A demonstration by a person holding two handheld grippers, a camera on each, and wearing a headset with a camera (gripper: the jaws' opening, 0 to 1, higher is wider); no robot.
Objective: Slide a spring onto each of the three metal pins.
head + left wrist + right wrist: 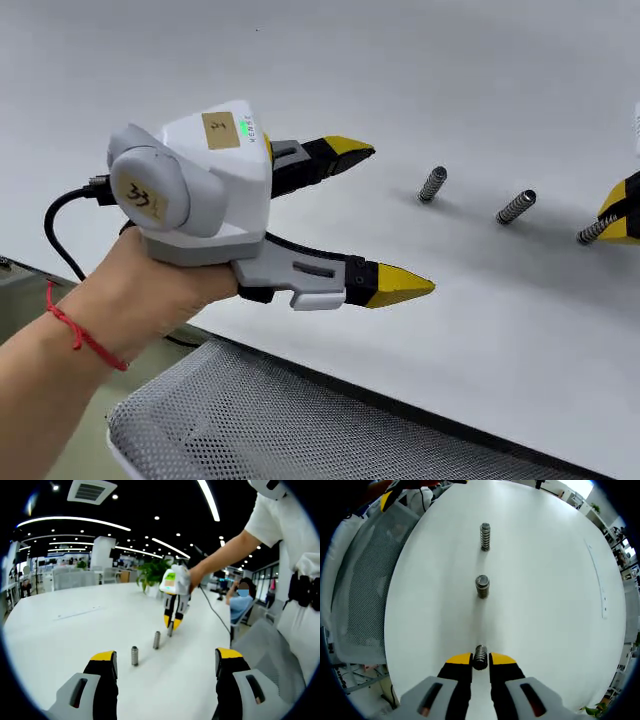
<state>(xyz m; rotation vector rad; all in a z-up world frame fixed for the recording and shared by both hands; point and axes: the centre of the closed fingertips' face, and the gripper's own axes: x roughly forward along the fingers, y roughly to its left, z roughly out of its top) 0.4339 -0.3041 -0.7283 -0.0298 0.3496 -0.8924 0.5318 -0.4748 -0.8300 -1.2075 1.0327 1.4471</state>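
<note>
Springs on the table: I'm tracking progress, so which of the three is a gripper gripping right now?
The end spring of the row, pinched between the yellow tips of the right gripper. The other two springs stand free on the table.

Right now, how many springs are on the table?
3, in a row: far spring, middle spring, and near spring held in the jaws of the right gripper.

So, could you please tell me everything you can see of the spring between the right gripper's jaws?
The spring is a silvery-grey metal coil with tight turns and a darker round top. It stands upright on the white table, at one end of a row of three. The yellow tips of the right gripper clamp it from both sides. What is inside the coil is hidden.
</note>
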